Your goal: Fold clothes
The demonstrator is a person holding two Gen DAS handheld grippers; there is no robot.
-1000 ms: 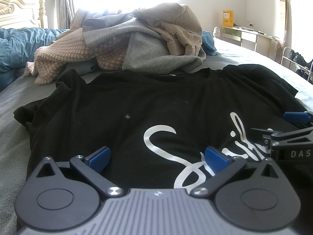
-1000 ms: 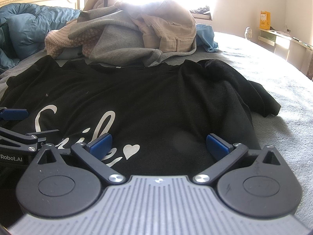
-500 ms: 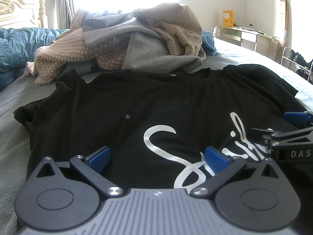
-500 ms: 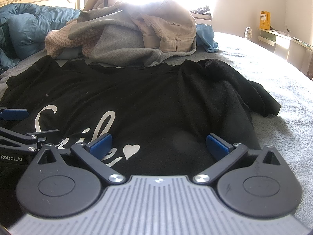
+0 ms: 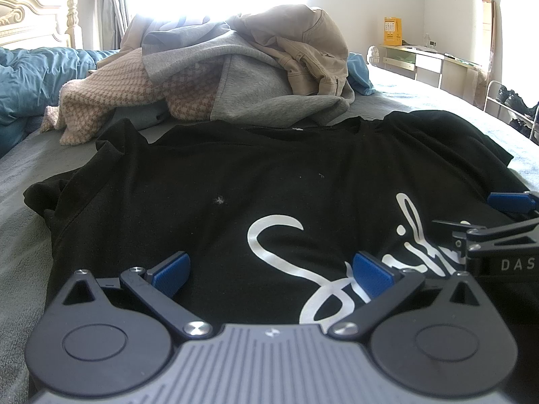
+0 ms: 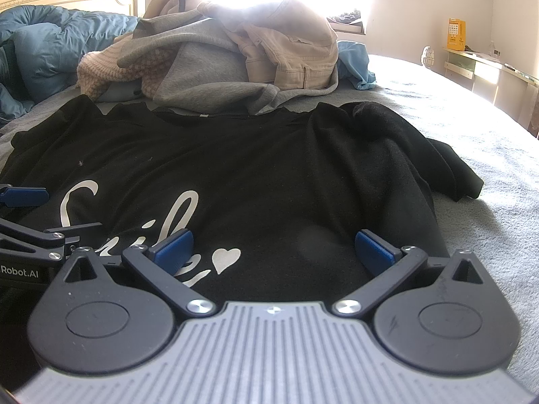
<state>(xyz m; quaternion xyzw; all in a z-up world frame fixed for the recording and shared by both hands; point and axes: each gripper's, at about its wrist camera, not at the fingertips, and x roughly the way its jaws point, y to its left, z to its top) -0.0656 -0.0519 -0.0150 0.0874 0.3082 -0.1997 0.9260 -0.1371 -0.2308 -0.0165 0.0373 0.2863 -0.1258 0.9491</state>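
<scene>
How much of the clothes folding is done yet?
Hardly any. The black shirt is spread flat on the bed, not folded. Both grippers, left and right, sit open over its near edge, holding nothing. The clothes pile behind it waits unfolded.

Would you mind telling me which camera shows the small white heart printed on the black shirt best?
The right wrist view: the white heart lies in full sight on the black shirt, just right of the script lettering. The left wrist view shows the lettering's start only; there the right gripper covers where the heart would be.
</scene>
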